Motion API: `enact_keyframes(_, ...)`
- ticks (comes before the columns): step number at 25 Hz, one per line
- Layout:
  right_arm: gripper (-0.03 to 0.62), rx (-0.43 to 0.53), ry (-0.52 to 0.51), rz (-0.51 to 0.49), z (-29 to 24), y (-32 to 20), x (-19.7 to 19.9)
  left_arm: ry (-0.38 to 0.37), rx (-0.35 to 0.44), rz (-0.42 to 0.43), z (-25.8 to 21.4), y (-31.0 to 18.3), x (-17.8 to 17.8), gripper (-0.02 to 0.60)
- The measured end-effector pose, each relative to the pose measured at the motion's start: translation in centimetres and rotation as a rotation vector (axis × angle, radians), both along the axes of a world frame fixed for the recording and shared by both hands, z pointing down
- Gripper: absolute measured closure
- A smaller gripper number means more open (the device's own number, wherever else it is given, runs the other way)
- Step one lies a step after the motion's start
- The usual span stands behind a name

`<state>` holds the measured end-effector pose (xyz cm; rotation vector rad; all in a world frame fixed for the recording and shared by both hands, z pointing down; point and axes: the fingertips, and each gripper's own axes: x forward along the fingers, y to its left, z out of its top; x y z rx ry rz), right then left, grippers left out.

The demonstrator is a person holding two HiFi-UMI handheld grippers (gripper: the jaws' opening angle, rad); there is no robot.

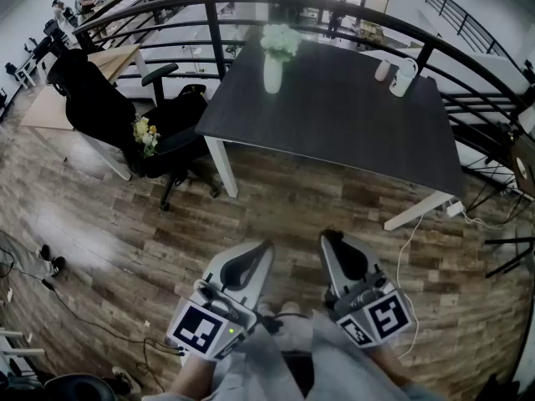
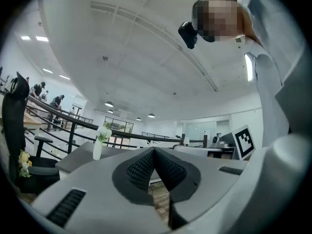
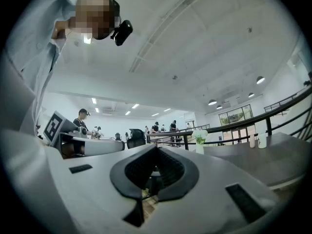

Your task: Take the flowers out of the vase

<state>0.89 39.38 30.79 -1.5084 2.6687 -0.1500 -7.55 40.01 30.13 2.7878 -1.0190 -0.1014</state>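
Both units are held low in front of the person, over the wooden floor (image 1: pixel 125 232), well short of the near edge of the dark surface (image 1: pixel 351 124).

- Left hand-held gripper (image 1: pixel 261 251): jaws together, nothing between the pads; it points level toward the surface.
- Right hand-held gripper (image 1: pixel 333 239): jaws together, likewise empty and level.
- White vase (image 1: pixel 272 73): upright on the surface, near its far left corner.
- Flowers (image 1: pixel 281 40): a white and green bunch, still in the vase.
- Two small white containers (image 1: pixel 402 78): near the far right corner, well apart from the vase.
- Black office chair (image 1: pixel 171 128): just beside the left edge of the surface, with a yellow bunch (image 1: pixel 145 135) on its seat.
- Dark railing (image 1: pixel 209 23): runs beyond the far edge.
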Motion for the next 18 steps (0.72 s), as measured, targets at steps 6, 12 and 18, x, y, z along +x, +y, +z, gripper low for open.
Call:
enact_keyframes(6, 0.592, 0.0, 0.001, 0.005, 0.0, 0.0, -0.3, 0.006, 0.006, 0.003, -0.1, -0.1, -0.3, 0.583)
enact_keyframes(12, 0.592, 0.005, 0.006, 0.006, -0.2, -0.1, -1.0, 0.014, 0.026, -0.017, -0.3, -0.6, -1.6, 0.583)
enact_keyframes(18, 0.592, 0.016, -0.005, 0.018, -0.4, 0.0, -1.8, 0.019, 0.048, -0.013, -0.6, -0.5, -2.6, 0.583)
